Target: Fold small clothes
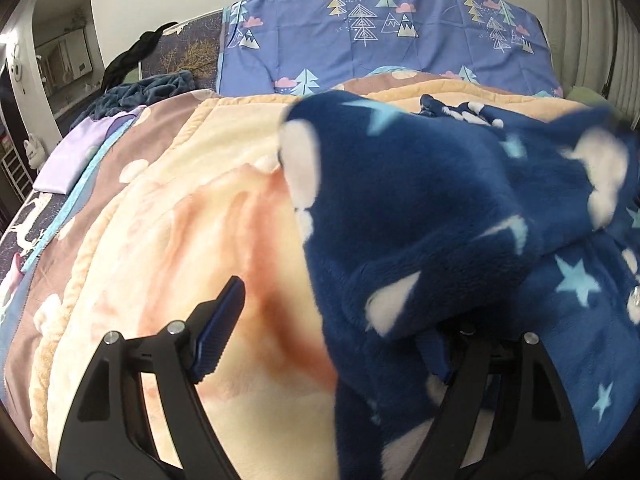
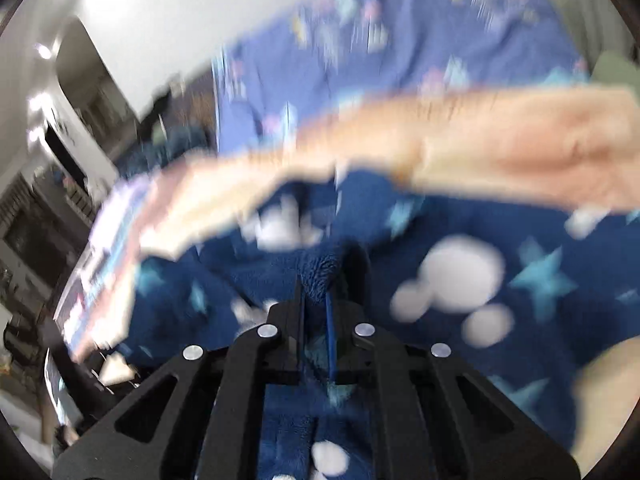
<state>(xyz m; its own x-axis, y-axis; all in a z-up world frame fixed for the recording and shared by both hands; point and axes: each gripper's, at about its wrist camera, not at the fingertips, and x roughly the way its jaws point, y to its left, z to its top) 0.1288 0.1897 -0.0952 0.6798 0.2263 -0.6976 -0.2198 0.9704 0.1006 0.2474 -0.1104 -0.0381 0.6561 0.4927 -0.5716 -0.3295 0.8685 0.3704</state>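
Observation:
A small navy fleece garment [image 1: 432, 216] with white clouds and pale blue stars lies bunched on a peach blanket [image 1: 168, 216] on the bed. My left gripper [image 1: 332, 332] is open; its left finger [image 1: 220, 328] is bare above the blanket, and the garment drapes over its right finger. In the right wrist view, which is motion-blurred, my right gripper [image 2: 316, 312] is shut on a fold of the same garment [image 2: 460, 280], which fills the lower view.
A blue tree-print quilt [image 1: 380, 36] lies at the head of the bed against the wall. A lilac cloth [image 1: 76, 160] and a dark teal cloth [image 1: 148, 88] sit at the left edge. A shelf and doorway are further left.

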